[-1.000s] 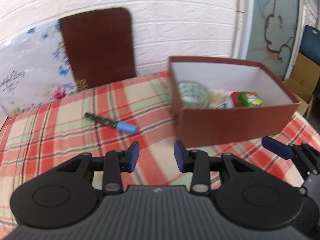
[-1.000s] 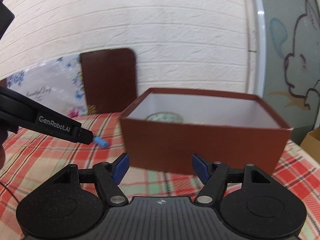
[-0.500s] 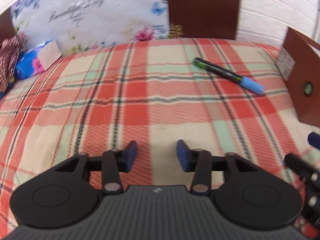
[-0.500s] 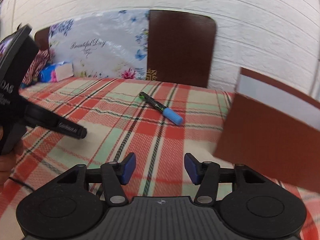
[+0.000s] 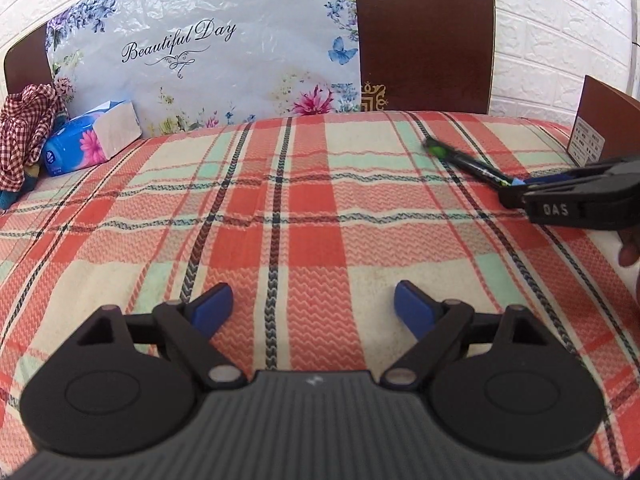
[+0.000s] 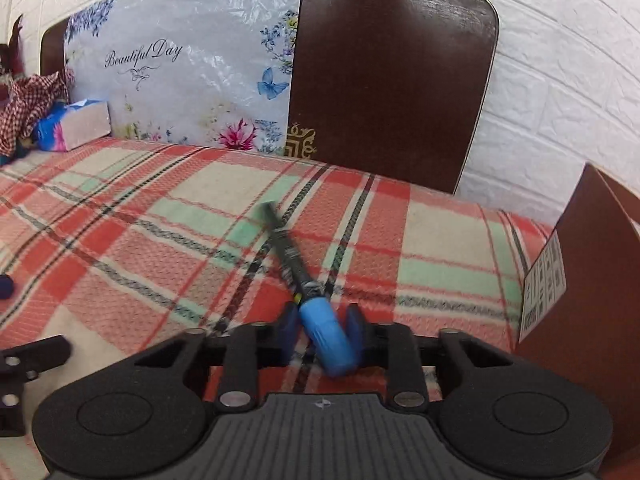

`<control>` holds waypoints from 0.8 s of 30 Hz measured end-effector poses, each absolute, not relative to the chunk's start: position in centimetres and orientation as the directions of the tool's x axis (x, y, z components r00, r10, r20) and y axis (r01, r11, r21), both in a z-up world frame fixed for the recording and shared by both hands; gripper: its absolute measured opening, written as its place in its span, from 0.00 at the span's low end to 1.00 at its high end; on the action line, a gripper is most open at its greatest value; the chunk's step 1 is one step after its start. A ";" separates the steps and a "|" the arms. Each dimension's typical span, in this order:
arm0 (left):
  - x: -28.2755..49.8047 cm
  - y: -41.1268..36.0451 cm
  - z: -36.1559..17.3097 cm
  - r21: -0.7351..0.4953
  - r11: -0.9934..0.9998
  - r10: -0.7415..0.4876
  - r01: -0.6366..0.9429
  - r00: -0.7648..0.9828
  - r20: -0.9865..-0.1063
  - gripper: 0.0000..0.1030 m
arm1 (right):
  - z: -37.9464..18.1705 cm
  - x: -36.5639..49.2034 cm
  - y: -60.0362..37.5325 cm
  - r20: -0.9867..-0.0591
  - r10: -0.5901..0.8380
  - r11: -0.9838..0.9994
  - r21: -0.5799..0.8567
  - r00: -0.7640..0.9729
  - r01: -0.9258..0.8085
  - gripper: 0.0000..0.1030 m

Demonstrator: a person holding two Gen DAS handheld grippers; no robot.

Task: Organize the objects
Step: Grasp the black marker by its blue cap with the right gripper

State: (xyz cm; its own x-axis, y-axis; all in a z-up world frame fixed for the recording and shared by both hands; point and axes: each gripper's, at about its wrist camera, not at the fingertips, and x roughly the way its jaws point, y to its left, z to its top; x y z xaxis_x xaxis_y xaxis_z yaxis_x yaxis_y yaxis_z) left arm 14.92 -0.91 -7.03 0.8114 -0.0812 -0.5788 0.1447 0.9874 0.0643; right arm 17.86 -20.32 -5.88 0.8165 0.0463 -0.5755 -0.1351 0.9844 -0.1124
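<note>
A black marker with a blue cap lies on the plaid cloth; its cap end sits between the pads of my right gripper, which is shut on it. In the left wrist view the marker shows at the right, with the right gripper clamped on its cap. My left gripper is open and empty above the middle of the cloth. A brown box stands at the right edge; its inside is hidden.
The plaid cloth covers the surface. A floral plastic bag and a dark brown board lean on the white wall at the back. A blue tissue pack and a checked cloth lie far left.
My right gripper moved forward to the marker and closed on its blue cap. My left gripper opened wider and stayed over the cloth.
</note>
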 end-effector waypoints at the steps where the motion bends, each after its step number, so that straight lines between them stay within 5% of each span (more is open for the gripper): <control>1: 14.9 -0.9 -7.0 0.066 0.987 -0.080 0.145 0.812 -0.578 0.87 | -6.0 17.1 -20.1 -0.573 0.046 0.983 -0.119 0.818 -0.138 0.18; 14: 14.7 -1.3 -6.9 0.100 0.985 -0.061 0.144 0.816 -0.575 0.88 | -6.5 -0.4 -21.0 -0.580 0.159 0.987 0.077 0.799 -0.141 0.18; 20: 15.3 -1.5 -6.3 0.098 0.985 -0.049 0.140 0.781 -0.622 0.88 | -6.9 -1.5 -21.0 -0.571 0.164 0.986 0.092 0.804 -0.136 0.18; 24: 14.6 -1.0 -3.6 -0.093 0.992 -0.124 0.083 0.664 -0.738 0.66 | -7.1 -1.7 -21.1 -0.560 0.170 0.985 0.105 0.811 -0.134 0.18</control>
